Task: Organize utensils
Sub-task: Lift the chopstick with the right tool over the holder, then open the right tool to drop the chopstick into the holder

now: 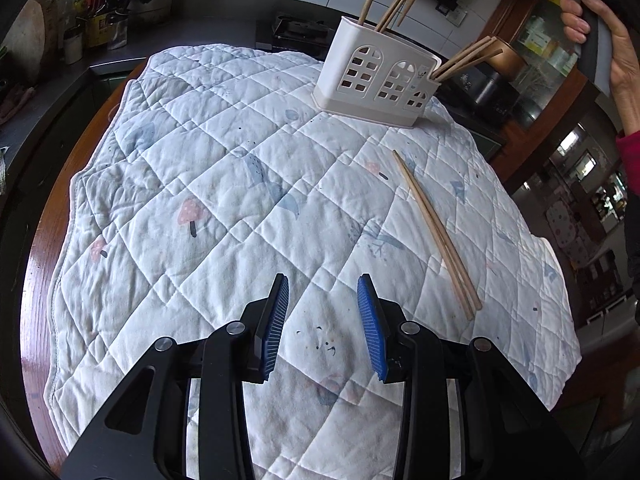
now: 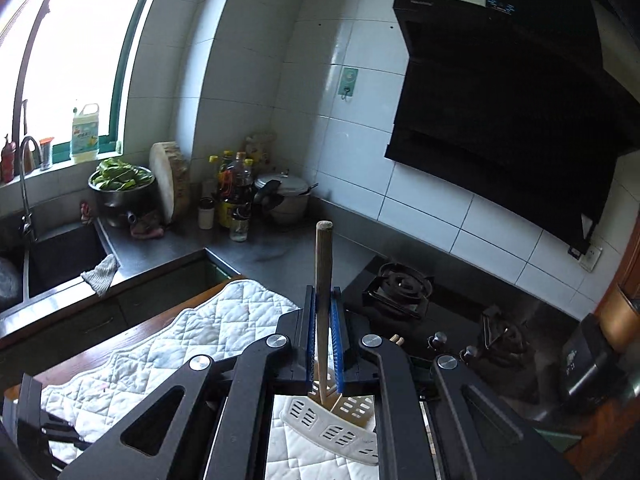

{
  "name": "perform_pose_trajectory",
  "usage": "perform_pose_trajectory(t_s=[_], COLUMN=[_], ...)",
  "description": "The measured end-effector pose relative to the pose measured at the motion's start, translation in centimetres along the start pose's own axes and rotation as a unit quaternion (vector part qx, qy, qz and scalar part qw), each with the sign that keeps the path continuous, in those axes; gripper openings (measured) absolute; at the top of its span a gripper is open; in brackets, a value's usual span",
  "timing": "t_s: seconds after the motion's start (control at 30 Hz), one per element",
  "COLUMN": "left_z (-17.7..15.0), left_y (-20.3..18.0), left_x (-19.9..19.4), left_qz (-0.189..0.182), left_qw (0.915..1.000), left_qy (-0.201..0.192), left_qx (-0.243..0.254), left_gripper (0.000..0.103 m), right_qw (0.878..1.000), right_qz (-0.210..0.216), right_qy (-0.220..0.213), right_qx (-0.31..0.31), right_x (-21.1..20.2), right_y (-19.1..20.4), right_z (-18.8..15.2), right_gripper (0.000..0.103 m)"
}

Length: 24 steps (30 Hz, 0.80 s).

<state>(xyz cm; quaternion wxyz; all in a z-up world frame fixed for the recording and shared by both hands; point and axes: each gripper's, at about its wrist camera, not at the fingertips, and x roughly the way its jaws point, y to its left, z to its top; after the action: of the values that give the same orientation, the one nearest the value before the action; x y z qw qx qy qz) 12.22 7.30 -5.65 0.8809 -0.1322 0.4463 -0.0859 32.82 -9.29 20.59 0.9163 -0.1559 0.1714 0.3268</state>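
Observation:
A white utensil holder [image 1: 380, 80] stands on the quilted cloth [image 1: 224, 184] at the far right, with several wooden chopsticks leaning in it. A loose pair of chopsticks [image 1: 438, 236] lies on the cloth to the right of my left gripper [image 1: 323, 312], which is open and empty above the cloth. My right gripper [image 2: 325, 308] is shut on an upright wooden chopstick [image 2: 322, 264] directly above the holder [image 2: 332, 424], its lower tip at the holder's opening.
A dark counter behind the table carries bottles [image 2: 236, 196], a pot [image 2: 284, 196], a bowl of greens [image 2: 120, 184] and a sink [image 2: 60, 256]. A gas stove [image 2: 404, 288] and a range hood [image 2: 504, 128] are to the right. The table's wooden edge [image 1: 44, 240] shows at the left.

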Motion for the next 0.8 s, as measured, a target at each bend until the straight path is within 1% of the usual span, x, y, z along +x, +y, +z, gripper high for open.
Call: perform_pose_trajectory(t_s=[0.1, 0.17, 0.27, 0.33, 0.47, 0.57, 0.67, 0.8], left_z=[0.1, 0.0, -0.2, -0.3, -0.5, -0.4, -0.4, -0.3], left_y=[-0.6, -1.1, -1.7, -2.2, -3.0, -3.3, -3.5, -3.4], left_x=[0.3, 0.5, 1.1, 1.6, 2.0, 1.9, 1.7, 1.4], left_qz=[-0.003, -0.007, -0.014, -0.018, -0.020, -0.018, -0.019, -0.013], left_qw=[1.0000, 0.9999, 0.9996, 0.9994, 0.9989, 0.9989, 0.9989, 0.9990], left_qy=[0.002, 0.004, 0.011, 0.017, 0.022, 0.021, 0.018, 0.012], left_qx=[0.007, 0.014, 0.021, 0.026, 0.035, 0.038, 0.040, 0.041], left_gripper=[0.037, 0.037, 0.037, 0.037, 0.037, 0.037, 0.037, 0.037], right_qw=[0.999, 0.999, 0.997, 0.996, 0.995, 0.994, 0.994, 0.995], right_qz=[-0.004, -0.017, -0.017, -0.014, -0.024, -0.025, -0.030, -0.044], right_qy=[0.017, 0.030, 0.050, 0.063, 0.077, 0.078, 0.066, 0.046], right_qx=[0.032, 0.036, 0.054, 0.063, 0.065, 0.074, 0.080, 0.077], right_x=[2.4, 4.0, 5.8, 6.7, 7.4, 6.9, 5.0, 0.8], right_y=[-1.0, -1.1, -1.3, -1.3, -1.4, -1.8, -2.1, -1.5], right_z=[-0.6, -1.3, -2.6, -3.3, -4.5, -5.0, -5.2, -5.9], right_gripper=[0.007, 0.007, 0.007, 0.007, 0.008, 0.008, 0.012, 0.024])
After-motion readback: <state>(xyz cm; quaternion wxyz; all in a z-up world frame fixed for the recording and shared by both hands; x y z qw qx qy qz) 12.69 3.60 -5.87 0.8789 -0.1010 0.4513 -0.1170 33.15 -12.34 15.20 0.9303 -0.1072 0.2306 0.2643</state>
